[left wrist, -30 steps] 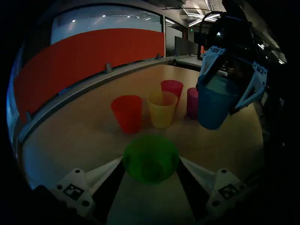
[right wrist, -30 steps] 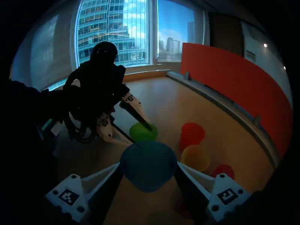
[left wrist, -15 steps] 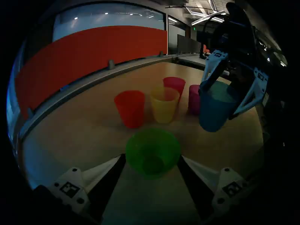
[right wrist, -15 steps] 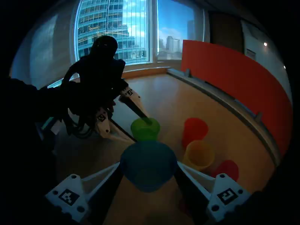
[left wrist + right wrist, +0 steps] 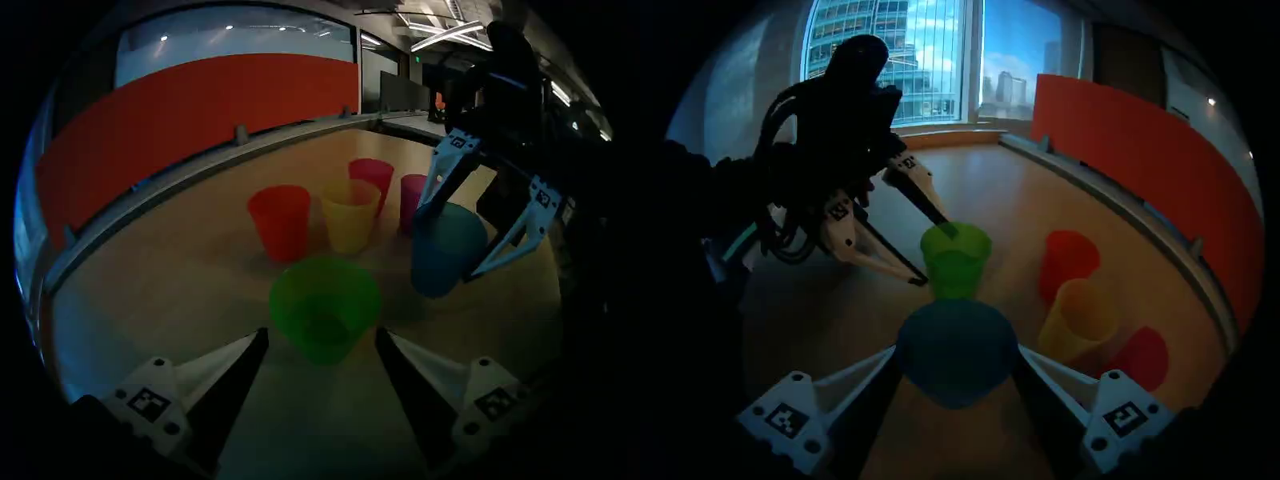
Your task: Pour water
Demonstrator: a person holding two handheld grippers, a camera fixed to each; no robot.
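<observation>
Table (image 5: 160,264), red cup (image 5: 280,220) nearby, right hand-held gripper (image 5: 957,358) grasping blue cup (image 5: 956,340), left hand-held gripper (image 5: 320,334), hold unclear.

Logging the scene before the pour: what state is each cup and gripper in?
Green cup: upright, between fingertips of left gripper; grip unclear.
Blue cup: clamped by right gripper, mouth up.
Red cup: upright on table.
Yellow cup: upright on table.
Crimson cup: upright.
Magenta cup: upright.

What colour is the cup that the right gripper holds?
The cup is blue; the left gripper view shows it best.
</observation>
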